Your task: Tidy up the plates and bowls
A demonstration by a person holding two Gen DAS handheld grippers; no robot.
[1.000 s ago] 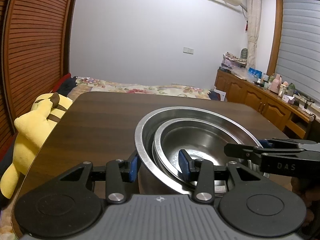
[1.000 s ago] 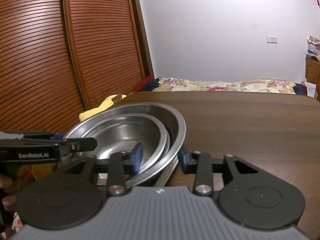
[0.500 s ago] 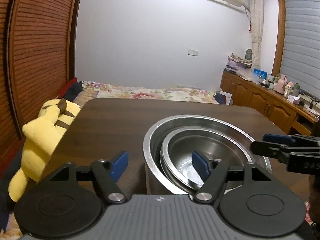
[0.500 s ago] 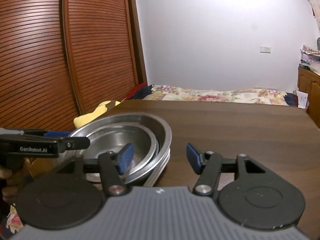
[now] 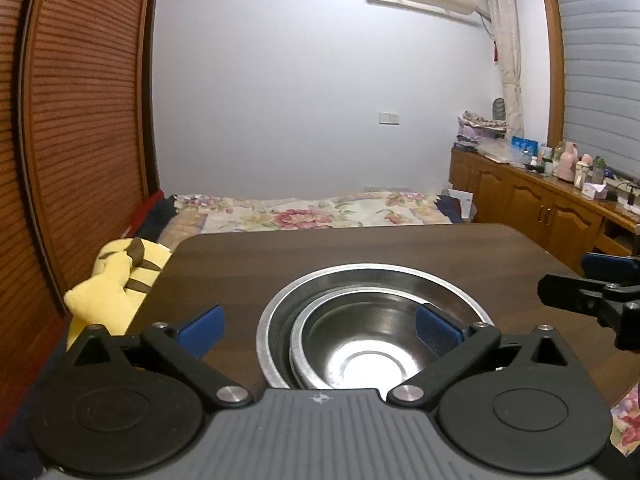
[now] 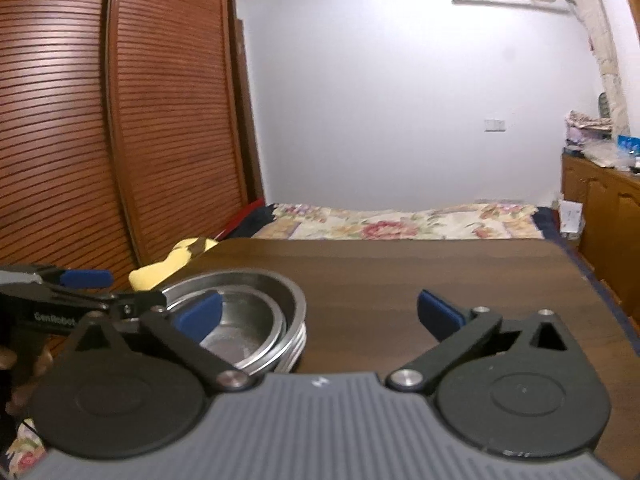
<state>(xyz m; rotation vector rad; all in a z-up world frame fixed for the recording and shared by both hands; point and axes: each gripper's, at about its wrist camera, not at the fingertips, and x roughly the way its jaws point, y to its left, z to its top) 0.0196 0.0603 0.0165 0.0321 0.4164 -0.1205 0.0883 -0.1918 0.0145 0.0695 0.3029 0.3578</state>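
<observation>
Two steel bowls sit nested on the dark wooden table [image 5: 360, 248]: a large bowl [image 5: 384, 271] with a smaller bowl [image 5: 360, 344] inside it. In the right wrist view the large bowl [image 6: 280, 284] rests on flat steel rims [image 6: 301, 340], seemingly plates. My left gripper [image 5: 318, 328] hovers over the stack's near left side. Its jaws are opening, and the blue pads [image 5: 200, 326] touch nothing. My right gripper [image 6: 319, 314] is at the stack's right side with jaws opening; the bowl's rim lies between the pads, untouched. Each gripper shows in the other's view: the right gripper [image 5: 566, 274] and the left gripper [image 6: 134, 288].
A yellow plush toy [image 5: 116, 280] lies off the table's left edge. Behind the table is a bed [image 5: 312, 212] with a floral cover. Slatted wooden wardrobe doors [image 6: 160, 120] stand at the left and a cluttered wooden cabinet [image 5: 540, 208] at the right. A hand [image 6: 8, 360] holds the left gripper.
Both grippers held opposite rims of the bowls a second ago. Their jaws have spread wide and let go, and both have pulled back and risen.
</observation>
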